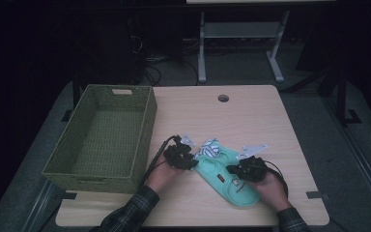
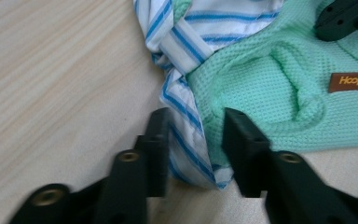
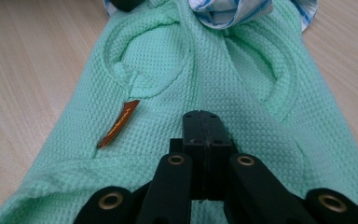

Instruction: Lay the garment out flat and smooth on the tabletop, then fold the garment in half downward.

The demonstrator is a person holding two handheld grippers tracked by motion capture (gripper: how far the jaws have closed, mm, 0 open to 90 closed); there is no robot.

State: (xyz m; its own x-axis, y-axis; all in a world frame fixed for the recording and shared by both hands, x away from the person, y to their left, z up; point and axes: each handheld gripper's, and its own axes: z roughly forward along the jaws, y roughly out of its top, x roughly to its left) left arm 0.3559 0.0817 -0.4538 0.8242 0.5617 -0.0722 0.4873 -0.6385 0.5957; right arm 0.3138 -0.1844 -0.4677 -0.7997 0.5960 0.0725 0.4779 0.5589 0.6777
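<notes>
At the far left of the table a woven green basket is sitting with nothing in it, its near right corner just beside the person's left hand.

The left gripper is resting low on the wood with its jaws standing partly apart, straddling the striped blue-and-white cloth where that hem meets the edge of the mint knit garment. The pads are not pressing on the fabric, so nothing is held there yet.

The mint garment is lying flat near the middle of the near edge, between the two hands, with the striped cloth bunched at its far end and a small brown label showing on its front.

To the right, the right gripper is sitting on the knit with its jaws shut tight together; whether a fold of knit is pinched between them cannot be told.

The risk from here is, in my judgement, a partial catch: the left jaws may be closing on the thin striped hem alone, so lifting would be stretching or peeling it away while the knit sags or slides out of the grip before reaching the basket.
</notes>
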